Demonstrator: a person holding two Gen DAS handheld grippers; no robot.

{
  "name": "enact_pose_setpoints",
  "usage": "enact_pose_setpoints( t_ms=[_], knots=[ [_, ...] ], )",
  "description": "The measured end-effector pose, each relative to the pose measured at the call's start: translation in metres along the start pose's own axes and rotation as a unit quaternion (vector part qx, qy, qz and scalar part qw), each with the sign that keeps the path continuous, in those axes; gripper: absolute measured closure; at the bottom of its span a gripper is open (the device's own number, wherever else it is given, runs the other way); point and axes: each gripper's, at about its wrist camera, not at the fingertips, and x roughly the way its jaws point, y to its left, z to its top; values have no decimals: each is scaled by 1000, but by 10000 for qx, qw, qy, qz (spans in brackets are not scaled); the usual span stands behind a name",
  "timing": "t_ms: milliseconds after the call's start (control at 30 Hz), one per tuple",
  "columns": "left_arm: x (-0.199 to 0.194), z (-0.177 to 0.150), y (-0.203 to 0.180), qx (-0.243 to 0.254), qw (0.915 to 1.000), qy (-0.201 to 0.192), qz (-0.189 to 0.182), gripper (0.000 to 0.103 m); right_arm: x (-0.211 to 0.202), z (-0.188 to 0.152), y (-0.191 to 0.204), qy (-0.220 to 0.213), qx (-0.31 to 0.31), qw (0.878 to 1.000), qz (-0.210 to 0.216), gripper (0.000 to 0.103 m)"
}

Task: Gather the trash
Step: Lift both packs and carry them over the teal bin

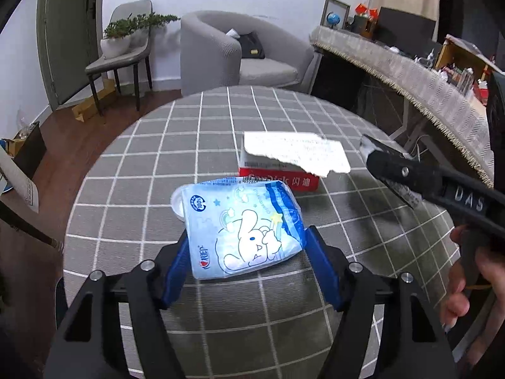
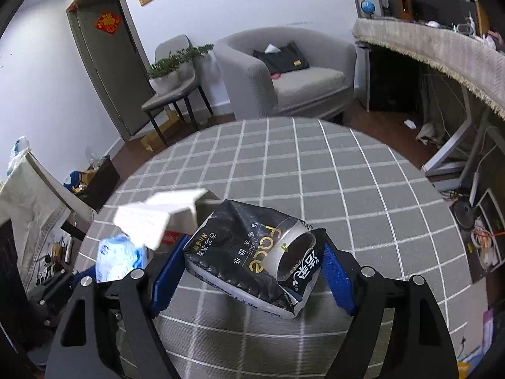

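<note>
A light blue tissue pack with a cartoon rabbit sits between the blue pads of my left gripper, which press on its two sides. My right gripper is shut on a crumpled black tissue pack with a clear tape roll lying on it. A red and white box with a torn white flap stands on the table just beyond the blue pack. The right wrist view shows this box and the blue pack at the left.
The round table wears a grey checked cloth. The other tool's black body and a hand are at the right. Beyond stand a grey armchair, a chair with a plant and a long fringed sideboard.
</note>
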Motion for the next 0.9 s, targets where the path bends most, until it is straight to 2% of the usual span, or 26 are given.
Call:
enact_pose_setpoints(
  t_ms=[167, 500, 700, 900],
  knots=[
    [-18, -1, 10, 4, 9995, -294, -95, 32, -7, 6, 20, -229, -59, 9997, 83, 22],
    [-44, -9, 40, -139, 9973, -713, -124, 32, -6, 6, 79, -435, -703, 9963, 254, 22],
    [-60, -14, 70, -302, 9952, -929, 74, 32, -4, 1, 111, -557, -870, 9929, 599, 22],
    [-73, -22, 102, -507, 9933, -990, 322, 32, 4, -1, 138, -493, -962, 9907, 830, 22]
  ],
)
